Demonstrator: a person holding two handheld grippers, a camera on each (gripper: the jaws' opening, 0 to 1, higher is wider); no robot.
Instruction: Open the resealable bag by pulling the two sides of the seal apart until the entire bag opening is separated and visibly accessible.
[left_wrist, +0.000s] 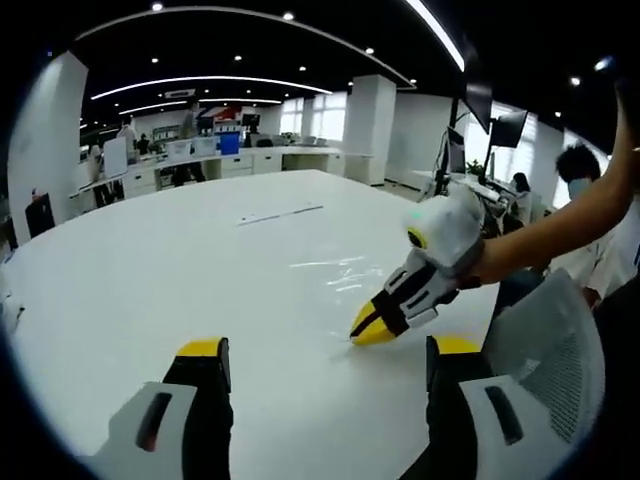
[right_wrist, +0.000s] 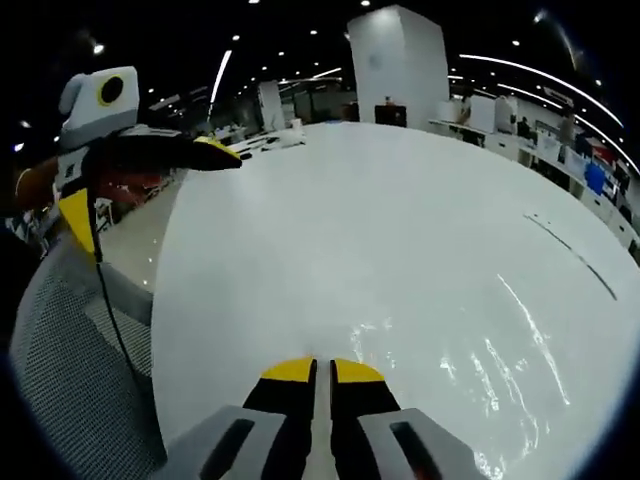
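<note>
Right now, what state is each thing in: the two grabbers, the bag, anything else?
Left gripper: open, jaws wide apart, above the table.
Right gripper: shut, tips down at the bag's edge.
Clear resealable bag: lying flat on the white table; whether its seal is open cannot be told.
Mesh chair: empty.

Right claw (right_wrist: 322, 372) pinched on clear bag (right_wrist: 480, 370) atop white table (right_wrist: 380, 230).

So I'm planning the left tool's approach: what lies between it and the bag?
In the left gripper view, bare white table lies between the open left tool and the clear bag; the right tool is at the bag's near edge.
</note>
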